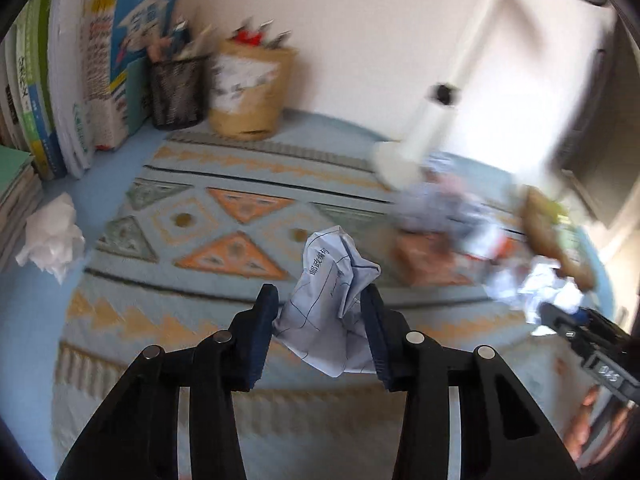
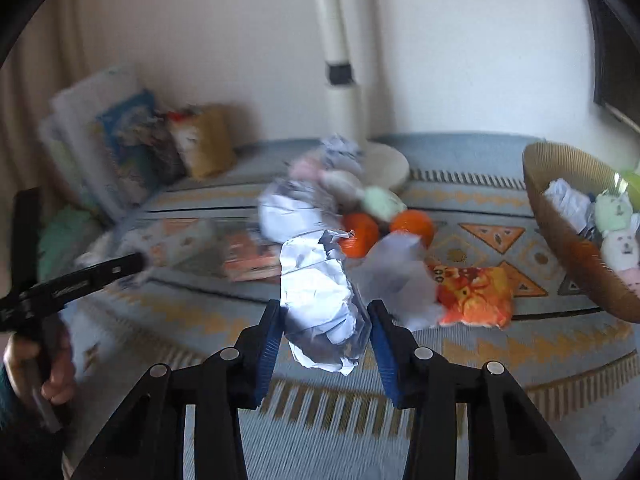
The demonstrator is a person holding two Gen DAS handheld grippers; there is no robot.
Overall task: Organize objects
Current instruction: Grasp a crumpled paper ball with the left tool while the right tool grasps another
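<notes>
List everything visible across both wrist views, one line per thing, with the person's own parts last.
crumpled paper balls: several, white or pale blue; one in the left gripper, one in the right gripper, one loose near the books
patterned mat: one, blue with orange triangles, covers the table
books: a row, mixed colours, upright at far left
mesh pen holder: one, black, beside the books
paper cup: one, tan, holds pens
lamp: one, white, at the back
oranges: two, mid-table
snack packet: one, orange
woven basket: one, brown, right, holds paper and small plush toys
left gripper: black, blue pads, shut on paper
right gripper: same, shut on paper
hand: one, holding the left gripper
</notes>
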